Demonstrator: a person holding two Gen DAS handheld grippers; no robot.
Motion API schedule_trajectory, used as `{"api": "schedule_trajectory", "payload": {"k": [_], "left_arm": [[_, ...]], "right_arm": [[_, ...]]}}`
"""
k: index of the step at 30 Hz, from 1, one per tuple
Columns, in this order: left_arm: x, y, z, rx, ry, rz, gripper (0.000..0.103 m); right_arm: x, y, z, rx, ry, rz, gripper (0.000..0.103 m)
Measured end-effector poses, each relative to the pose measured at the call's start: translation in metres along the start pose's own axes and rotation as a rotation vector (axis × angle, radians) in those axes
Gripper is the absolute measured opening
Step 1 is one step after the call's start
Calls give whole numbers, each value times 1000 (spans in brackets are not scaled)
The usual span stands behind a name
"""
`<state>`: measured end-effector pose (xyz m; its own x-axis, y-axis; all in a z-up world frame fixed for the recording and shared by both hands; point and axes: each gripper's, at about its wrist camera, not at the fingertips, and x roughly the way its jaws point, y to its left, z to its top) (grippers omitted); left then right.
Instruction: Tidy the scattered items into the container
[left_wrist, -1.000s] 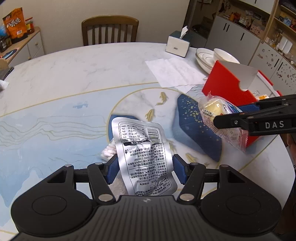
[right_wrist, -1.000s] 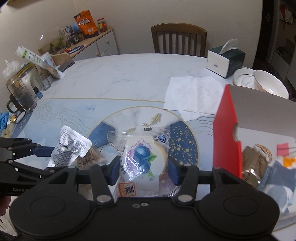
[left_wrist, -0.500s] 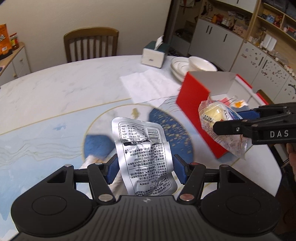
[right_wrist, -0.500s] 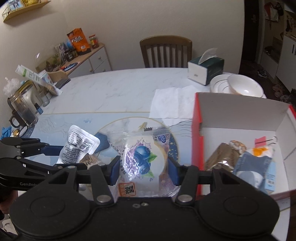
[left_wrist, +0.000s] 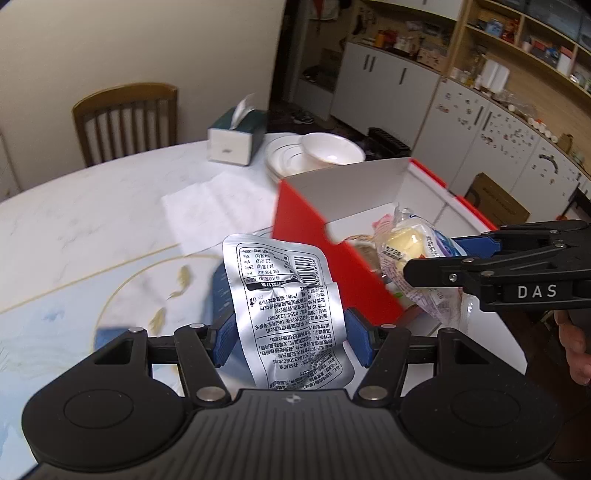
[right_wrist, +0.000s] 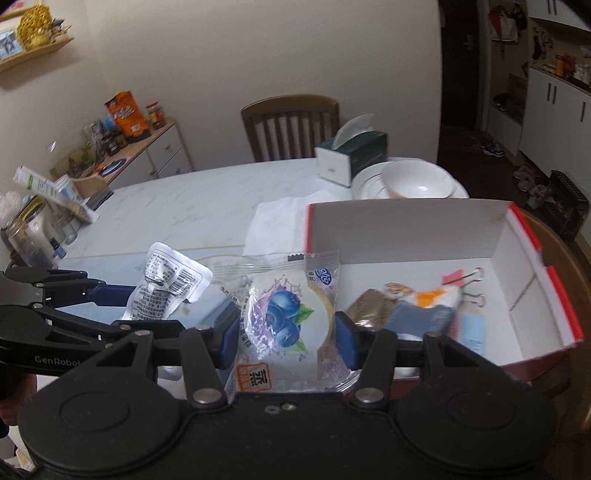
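Left wrist view: the left gripper (left_wrist: 290, 334) is closed on a silver pouch (left_wrist: 286, 314), its blue fingers (left_wrist: 225, 338) pressing the pouch's two sides; the pouch stands up between them with its printed back and barcode facing the camera. It is held above the table (left_wrist: 92, 218), just short of the near left wall of the red box (left_wrist: 317, 236). The box sits at the table's right edge, open at the top, white inside. The right gripper (left_wrist: 461, 258) comes in from the right and is closed on a clear cake packet (left_wrist: 410, 258), held over the box's near part. Beyond the box stand a stack of plates with a bowl (left_wrist: 330, 147), a tissue box (left_wrist: 236, 138) and a sheet of paper (left_wrist: 218, 203); a chair (left_wrist: 125, 120) stands at the far edge.

Right wrist view: the right gripper (right_wrist: 286, 336) pinches the cake packet (right_wrist: 286, 321), blueberry print toward the camera, at the box's (right_wrist: 406, 229) near left corner. Inside the box lie a brown packet (right_wrist: 371, 306), a grey-blue packet (right_wrist: 423, 319) and binder clips (right_wrist: 471, 280) toward its near side. To the left, the left gripper (right_wrist: 110, 295) holds the silver pouch (right_wrist: 166, 288) above the table (right_wrist: 184, 206), well short of the box wall. Jars and cartons (right_wrist: 44, 218) crowd the table's left edge.
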<state>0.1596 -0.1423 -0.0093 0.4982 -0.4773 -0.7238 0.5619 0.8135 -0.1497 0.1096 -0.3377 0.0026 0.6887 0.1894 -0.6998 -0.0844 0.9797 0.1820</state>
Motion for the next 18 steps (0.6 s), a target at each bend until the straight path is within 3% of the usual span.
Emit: {"api": "schedule_trajectory", "payload": {"k": [18], "left_arm": [[57,-68,55,94,2,-41,61]], "right_arm": [[-12,-91,3,93,-37,-117,52]]}}
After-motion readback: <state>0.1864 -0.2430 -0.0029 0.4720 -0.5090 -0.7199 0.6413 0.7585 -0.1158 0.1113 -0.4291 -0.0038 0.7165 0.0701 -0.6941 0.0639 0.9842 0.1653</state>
